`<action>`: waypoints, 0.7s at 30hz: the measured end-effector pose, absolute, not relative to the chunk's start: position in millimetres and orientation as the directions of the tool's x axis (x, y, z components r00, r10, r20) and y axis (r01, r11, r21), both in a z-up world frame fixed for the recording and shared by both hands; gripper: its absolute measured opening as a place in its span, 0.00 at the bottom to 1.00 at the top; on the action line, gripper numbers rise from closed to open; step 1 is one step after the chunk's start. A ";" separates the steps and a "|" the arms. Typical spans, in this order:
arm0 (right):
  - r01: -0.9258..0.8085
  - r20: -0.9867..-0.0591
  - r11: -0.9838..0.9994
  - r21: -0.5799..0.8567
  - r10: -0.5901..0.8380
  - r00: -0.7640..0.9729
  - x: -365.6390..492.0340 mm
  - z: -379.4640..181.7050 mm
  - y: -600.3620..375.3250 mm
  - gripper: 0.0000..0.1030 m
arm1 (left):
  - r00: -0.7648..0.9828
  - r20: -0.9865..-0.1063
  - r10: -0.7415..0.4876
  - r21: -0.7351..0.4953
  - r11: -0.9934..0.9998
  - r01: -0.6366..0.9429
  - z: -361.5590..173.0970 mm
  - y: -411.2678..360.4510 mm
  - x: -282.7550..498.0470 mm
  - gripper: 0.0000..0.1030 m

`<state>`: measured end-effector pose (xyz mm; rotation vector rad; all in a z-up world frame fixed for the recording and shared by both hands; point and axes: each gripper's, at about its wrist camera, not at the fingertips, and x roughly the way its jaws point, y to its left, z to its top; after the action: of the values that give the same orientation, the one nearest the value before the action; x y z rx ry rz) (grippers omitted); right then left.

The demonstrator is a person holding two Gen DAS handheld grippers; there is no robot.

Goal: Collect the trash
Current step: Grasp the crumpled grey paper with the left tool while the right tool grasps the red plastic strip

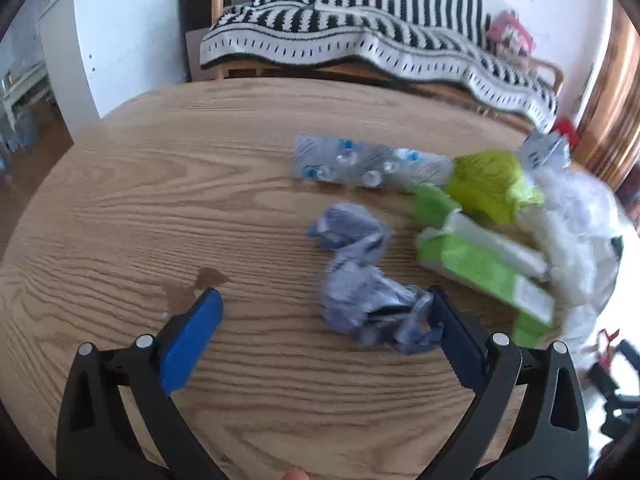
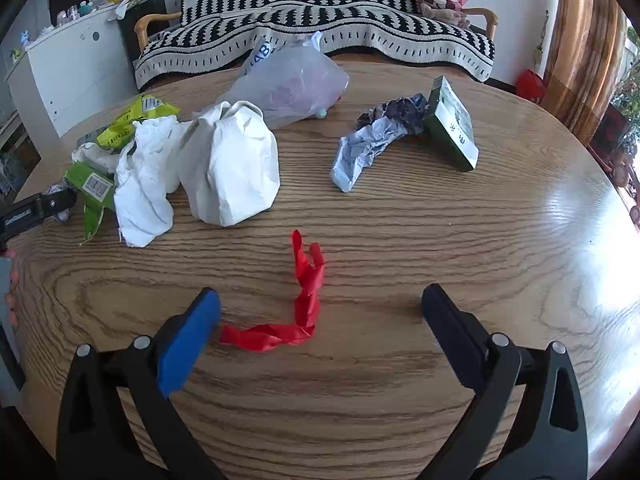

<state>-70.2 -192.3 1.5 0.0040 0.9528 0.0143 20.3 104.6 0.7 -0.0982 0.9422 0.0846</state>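
On the round wooden table (image 2: 400, 240), both tongs sit low over the top, jaws spread wide, nothing held.

Left gripper (image 1: 324, 304): wide. Crumpled blue wrapper (image 1: 360, 276) lies between the fingers, pushed toward the dark right finger (image 1: 452, 328) and touching it near the tip; well clear of the blue finger (image 1: 196, 332). Wrapper's long axis runs away from the tongs, far end at upper left, near end bunched at the dark finger. View is motion-blurred. Past it: a flattened clear plastic pack (image 1: 368, 162) with blue caps, lying left-right; a green carton (image 1: 484, 264) on its side, long axis angled from upper left down to the right; a yellow-green bag (image 1: 492, 184) behind it; white plastic (image 1: 576, 232) at the right edge.

Right gripper (image 2: 320, 308): wide. Red twisted strip (image 2: 304, 304) lies between the fingers, bent in an L: one leg runs along the table from just beside the blue finger (image 2: 188, 344) tip toward the right, the other leg points away from the tongs. Far from the dark finger (image 2: 452, 328). Beyond: white paper bag (image 2: 232, 168) upright, white crumpled plastic (image 2: 146, 184) touching its left side, green wrappers (image 2: 120, 128) further left, clear plastic bag (image 2: 296, 84) behind, crumpled blue-white paper (image 2: 376, 140) leaning on a dark green box (image 2: 452, 132) at right.

Striped sofa (image 2: 320, 20) behind the table.
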 end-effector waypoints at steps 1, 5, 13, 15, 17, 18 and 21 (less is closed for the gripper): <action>-0.012 -0.813 1.000 0.010 0.015 0.582 -71.5 1.1 -193.8 0.95 | 0.573 -0.818 0.054 -0.015 0.993 -0.115 -0.4 104.6 23.4 0.94; -0.016 -0.812 1.000 0.014 0.020 0.584 -71.0 2.0 -200.0 0.95 | 0.562 -0.823 0.078 0.010 0.992 -0.123 0.5 112.6 32.0 0.94; -0.032 -0.789 0.980 0.197 0.177 0.589 -69.4 9.6 -205.7 0.95 | 0.565 -0.822 0.075 0.010 0.993 -0.119 0.2 114.6 29.8 0.94; -0.031 -0.789 0.985 0.171 0.156 0.594 -68.7 9.9 -202.8 0.88 | 0.565 -0.822 0.074 0.009 0.993 -0.116 -0.3 114.3 29.3 0.94; -0.043 -0.787 0.992 0.119 0.121 0.605 -68.2 11.6 -197.6 0.64 | 0.567 -0.821 0.072 0.012 0.994 -0.110 -1.2 114.1 27.6 0.94; -0.042 -0.786 0.992 0.116 0.118 0.607 -68.0 12.1 -197.2 0.45 | 0.568 -0.820 0.071 0.013 0.994 -0.106 -1.2 114.4 26.5 0.92; -0.011 -0.783 0.991 0.134 0.113 0.611 -68.7 12.9 -206.5 0.23 | 0.598 -0.800 0.060 0.030 0.998 -0.060 3.8 107.8 19.8 0.46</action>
<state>-68.7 -206.5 12.9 0.1201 0.9107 0.0718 19.8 107.8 3.8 -0.0004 0.9276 0.0696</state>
